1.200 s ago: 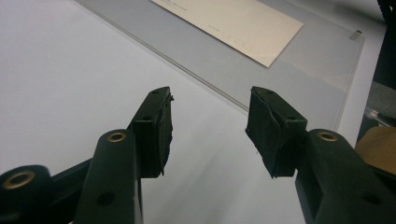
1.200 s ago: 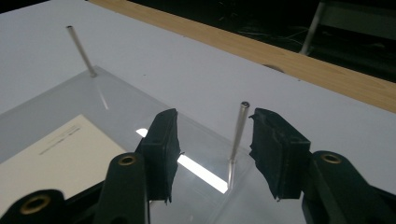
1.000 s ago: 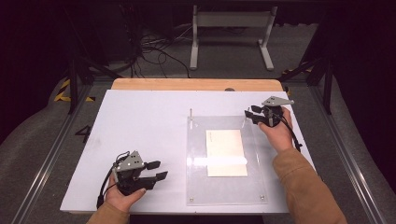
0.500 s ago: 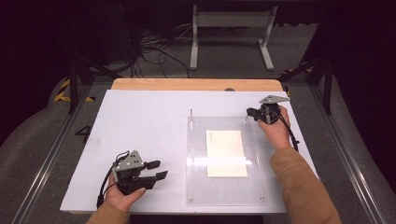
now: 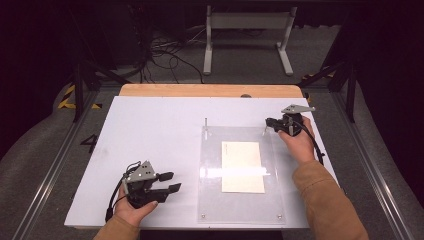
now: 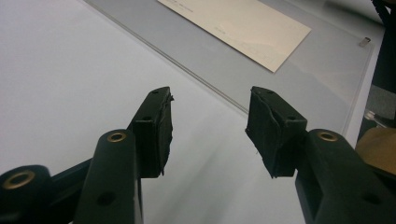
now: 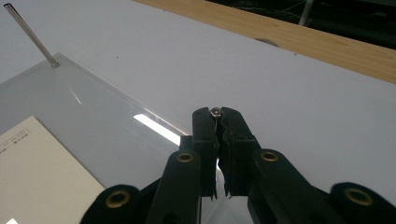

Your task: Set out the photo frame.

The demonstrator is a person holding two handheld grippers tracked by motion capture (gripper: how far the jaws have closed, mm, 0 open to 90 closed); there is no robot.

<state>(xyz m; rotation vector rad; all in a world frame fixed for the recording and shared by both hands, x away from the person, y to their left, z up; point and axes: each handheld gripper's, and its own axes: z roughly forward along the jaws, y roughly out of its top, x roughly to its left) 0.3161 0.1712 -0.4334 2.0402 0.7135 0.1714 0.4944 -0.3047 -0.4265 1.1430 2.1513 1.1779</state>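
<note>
— From above, what's going on at the far right corner of that clear plate (image 5: 240,210)?

— The right gripper (image 5: 268,122) is clamped on a thin metal pin (image 5: 264,131) standing at that corner. A matching pin (image 5: 205,123) stands at the far left corner, and a cream card (image 5: 242,166) lies under the plate. The left gripper (image 5: 172,182) rests on the white table (image 5: 150,125), near the plate's left edge, holding nothing.

— And the left gripper's own view?

— Its jaws stand apart with bare table between them; the plate's edge and the card lie just ahead.

— The right gripper's view?

— The jaws are shut tight on the pin (image 7: 216,112), its rounded tip poking out between the pads. I can't quite tell how deep it sits in the plate.

— How would you do this well?

— I'd pull straight up along the pin, no twisting, keeping the grip firm. The free gripper could press down on the plate so it doesn't lift or slide.
</note>
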